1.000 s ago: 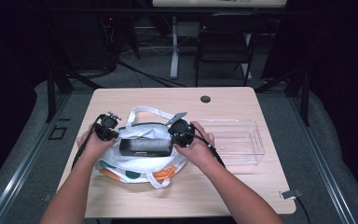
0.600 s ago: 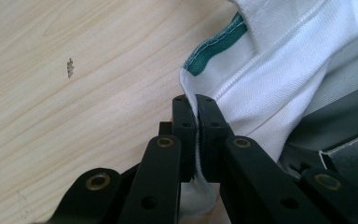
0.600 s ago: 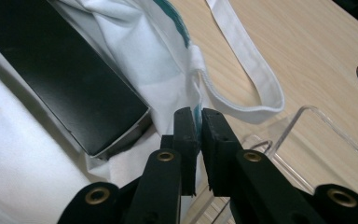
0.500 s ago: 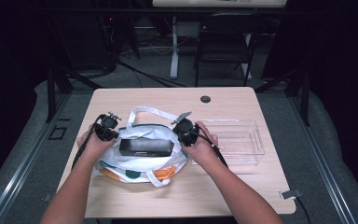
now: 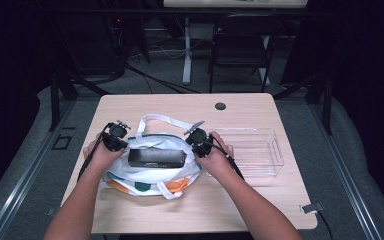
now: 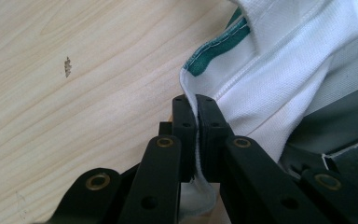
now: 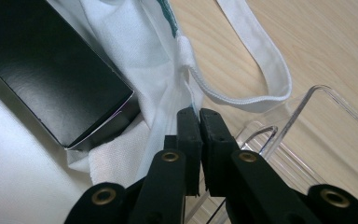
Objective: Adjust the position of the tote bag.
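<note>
The left gripper point(image 6: 196, 105) is pinching the white bag point(image 5: 150, 172) by its rim, jaws clamped tight on the fabric; the right gripper point(image 7: 199, 114), having just been closing, is gripping the opposite rim. Between them a black box point(image 5: 156, 158) is lying across the bag's mouth. Just beyond the right jaws a clear tray point(image 5: 260, 150) is crowding the edge — bare wooden table point(image 5: 260, 107) is lying farther out, dark floor around it.

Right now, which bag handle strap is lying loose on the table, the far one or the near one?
The far strap: it loops flat on the table beyond the bag. The near strap stays tucked against the bag's front edge.
</note>
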The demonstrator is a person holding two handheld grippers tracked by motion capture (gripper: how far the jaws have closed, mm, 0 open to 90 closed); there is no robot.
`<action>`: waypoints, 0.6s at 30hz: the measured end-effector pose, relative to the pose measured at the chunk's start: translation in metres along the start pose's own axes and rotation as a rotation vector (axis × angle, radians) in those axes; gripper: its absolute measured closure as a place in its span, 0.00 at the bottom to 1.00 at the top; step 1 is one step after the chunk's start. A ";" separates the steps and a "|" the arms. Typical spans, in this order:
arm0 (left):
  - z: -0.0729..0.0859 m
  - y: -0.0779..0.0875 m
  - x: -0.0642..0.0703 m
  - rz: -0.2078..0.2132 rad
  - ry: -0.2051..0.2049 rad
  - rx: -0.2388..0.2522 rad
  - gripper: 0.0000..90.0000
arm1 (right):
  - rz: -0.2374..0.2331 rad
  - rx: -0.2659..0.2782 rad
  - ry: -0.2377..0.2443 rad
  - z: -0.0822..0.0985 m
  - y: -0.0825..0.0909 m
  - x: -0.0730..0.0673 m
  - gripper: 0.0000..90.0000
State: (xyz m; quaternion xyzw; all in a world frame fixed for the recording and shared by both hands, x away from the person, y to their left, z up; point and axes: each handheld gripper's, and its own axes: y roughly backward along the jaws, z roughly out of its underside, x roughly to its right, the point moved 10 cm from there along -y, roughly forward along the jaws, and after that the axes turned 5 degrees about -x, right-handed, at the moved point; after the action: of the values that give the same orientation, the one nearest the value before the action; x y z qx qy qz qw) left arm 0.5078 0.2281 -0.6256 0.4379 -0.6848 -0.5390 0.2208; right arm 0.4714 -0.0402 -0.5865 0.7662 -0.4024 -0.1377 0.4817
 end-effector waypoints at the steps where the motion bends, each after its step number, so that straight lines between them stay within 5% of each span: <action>1: 0.000 0.000 0.000 -0.001 0.000 0.000 0.97 | 0.003 -0.009 0.008 0.001 0.000 0.000 0.97; 18: -0.002 0.008 -0.002 0.004 0.026 0.024 0.96 | -0.044 0.057 -0.025 -0.006 0.009 -0.004 0.93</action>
State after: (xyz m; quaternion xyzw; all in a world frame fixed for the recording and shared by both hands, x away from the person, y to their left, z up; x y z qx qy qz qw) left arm 0.5077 0.2291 -0.6173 0.4460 -0.6893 -0.5245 0.2253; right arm 0.4681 -0.0354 -0.5764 0.7865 -0.3952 -0.1462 0.4515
